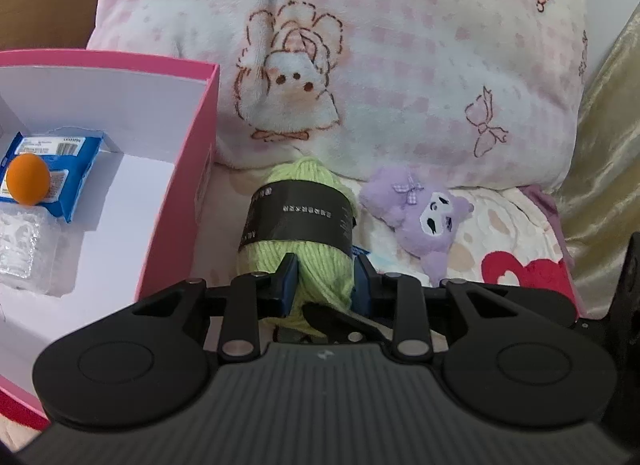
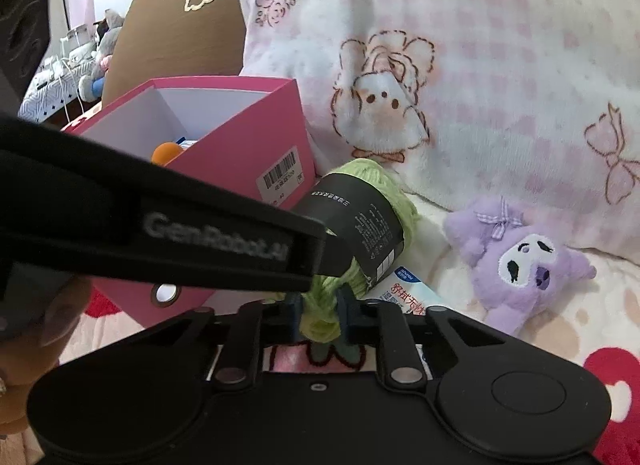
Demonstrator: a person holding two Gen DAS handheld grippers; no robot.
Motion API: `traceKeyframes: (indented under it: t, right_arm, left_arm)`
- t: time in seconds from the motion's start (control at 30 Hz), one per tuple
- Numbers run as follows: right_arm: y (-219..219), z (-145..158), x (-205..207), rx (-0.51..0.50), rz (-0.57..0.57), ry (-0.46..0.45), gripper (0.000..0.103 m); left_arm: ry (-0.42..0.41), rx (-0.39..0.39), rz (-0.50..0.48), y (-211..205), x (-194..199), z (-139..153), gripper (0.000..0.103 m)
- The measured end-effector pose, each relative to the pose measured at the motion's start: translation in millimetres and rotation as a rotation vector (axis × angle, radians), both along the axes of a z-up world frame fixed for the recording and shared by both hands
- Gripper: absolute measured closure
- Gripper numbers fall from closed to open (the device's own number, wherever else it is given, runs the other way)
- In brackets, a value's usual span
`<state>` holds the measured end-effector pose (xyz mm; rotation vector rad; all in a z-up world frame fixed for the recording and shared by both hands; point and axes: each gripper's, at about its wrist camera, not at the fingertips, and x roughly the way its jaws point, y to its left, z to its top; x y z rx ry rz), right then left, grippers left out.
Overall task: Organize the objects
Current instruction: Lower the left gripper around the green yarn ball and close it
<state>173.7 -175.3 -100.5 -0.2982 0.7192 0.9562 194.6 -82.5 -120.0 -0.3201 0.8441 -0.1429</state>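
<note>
Yarn skein apparently between both claws

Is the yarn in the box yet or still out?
Out. The yarn lies on the bedding beside the pink box, with both the left gripper and the right gripper shut on it.

I see a bed with a pink-checked plush blanket heaped behind. Gold satin fabric at right. Brown cushion at left, daylight beyond.
</note>
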Motion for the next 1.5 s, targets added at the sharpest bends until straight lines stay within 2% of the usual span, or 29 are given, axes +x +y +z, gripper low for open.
traceKeyframes:
  t: [0.13, 0.3, 0.4, 0.5, 0.57, 0.67, 0.7, 0.73, 0.83, 0.93, 1.07, 1.2, 1.3, 1.37, 1.43, 1.5]
  right_arm:
    - [-7.1, 5.2, -1.0, 0.007, -0.028, 0.02, 0.093]
    - [-18.2, 10.7, -3.9, -0.008, -0.062, 0.031, 0.102]
    - [-28.1, 19.8, -8.5, -0.041, -0.108, -0.003, 0.102]
    - [-45.6, 28.0, 1.8, -0.022, -0.159, 0.042, 0.102]
    - [-55.3, 29.5, 8.5, 0.014, -0.168, 0.06, 0.094]
    - [-58.3, 25.2, 15.2, 0.051, -0.149, 0.11, 0.089]
    - [-55.3, 24.1, 14.9, 0.059, -0.126, 0.116, 0.078]
    - [-51.4, 22.3, 13.2, 0.066, -0.098, 0.121, 0.062]
    - [-36.1, 16.8, 2.8, 0.07, -0.021, 0.092, 0.037]
    - [-17.8, 10.8, -0.4, 0.081, 0.019, 0.075, 0.03]
    - [-2.1, -3.0, 9.5, 0.073, -0.011, 0.083, 0.025]
    - [2.0, -12.0, 18.8, 0.091, -0.049, 0.068, 0.023]
    - [10.8, -17.9, 24.6, 0.096, -0.036, 0.09, 0.02]
    - [14.8, -19.4, 22.9, 0.097, -0.04, 0.075, 0.019]
    - [15.4, -17.6, 23.1, 0.071, -0.054, 0.081, 0.036]
    - [11.3, -10.9, 19.5, 0.071, -0.056, 0.082, 0.043]
  left_arm:
    - [-0.001, 0.016, 0.017, -8.5, -1.8, 0.0, 0.075]
    - [0.01, -0.044, 0.009, -10.0, -4.6, -2.0, 0.075]
    - [0.009, -0.051, -0.003, -10.2, -8.1, -1.3, 0.075]
    - [-0.001, -0.048, 0.002, -9.3, -11.4, 0.8, 0.075]
    - [-0.012, -0.016, 0.013, -10.2, -11.5, 1.5, 0.075]
    - [-0.011, -0.019, 0.029, -9.0, -8.1, 1.3, 0.075]
    - [-0.01, -0.023, 0.035, -7.8, -7.3, 1.1, 0.074]
    - [-0.006, -0.026, 0.038, -7.1, -5.5, 0.9, 0.073]
    - [0.021, -0.043, 0.034, -5.3, 3.5, 2.0, 0.071]
    - [0.065, -0.083, 0.004, -3.1, 12.7, 3.4, 0.071]
    - [0.106, -0.154, -0.003, 2.8, 20.8, 0.4, 0.071]
    - [0.109, -0.163, -0.003, 3.8, 21.2, -1.0, 0.072]
    - [0.107, -0.166, -0.003, 4.1, 21.8, -1.9, 0.072]
    - [0.103, -0.163, 0.003, 5.8, 21.8, -2.5, 0.074]
    - [0.109, -0.173, 0.0, 4.1, 22.9, -2.7, 0.075]
    - [0.091, -0.175, -0.004, 4.9, 20.3, -0.2, 0.075]
